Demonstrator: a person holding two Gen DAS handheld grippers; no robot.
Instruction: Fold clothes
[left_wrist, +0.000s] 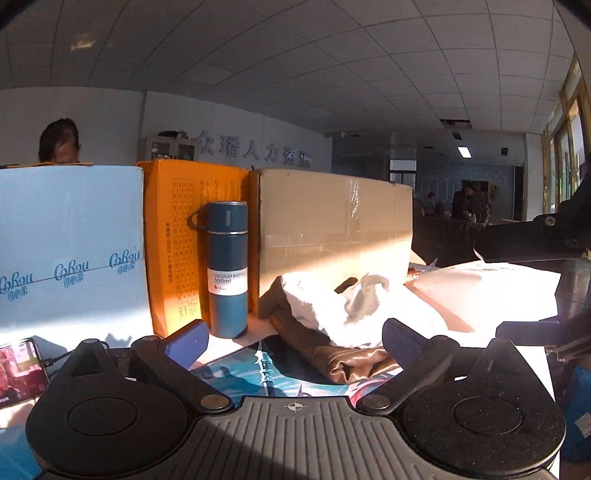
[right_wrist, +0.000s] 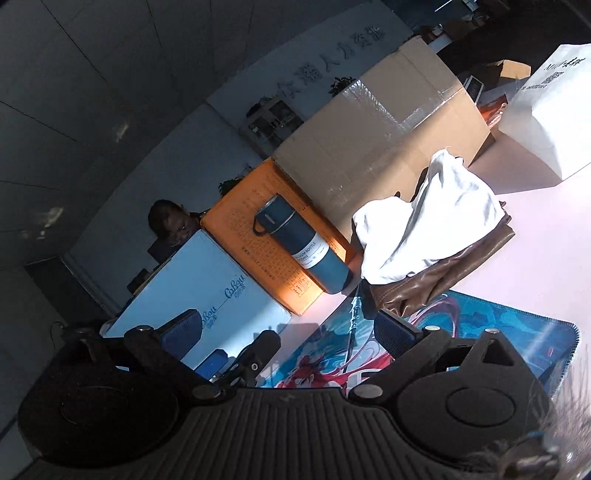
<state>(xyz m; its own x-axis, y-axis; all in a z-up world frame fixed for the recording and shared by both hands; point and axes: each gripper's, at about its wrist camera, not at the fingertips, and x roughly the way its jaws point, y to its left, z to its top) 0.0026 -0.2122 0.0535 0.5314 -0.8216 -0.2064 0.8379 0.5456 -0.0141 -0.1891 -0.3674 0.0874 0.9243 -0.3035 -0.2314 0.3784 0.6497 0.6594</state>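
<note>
Pink table ahead: white garment bunched on brown jacket, neither folded. Left gripper and right gripper both spread apart, empty, short of pile.

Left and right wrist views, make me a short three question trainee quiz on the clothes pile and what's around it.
1. True or false: the white garment lies on top of the brown leather garment.
2. What stands just left of the clothes in the left wrist view? A) blue vacuum bottle B) a kettle C) a lamp
3. Fill in: the left gripper and right gripper both have their fingers ____ and hold nothing.

Key: 1 true; 2 A; 3 open.
</note>
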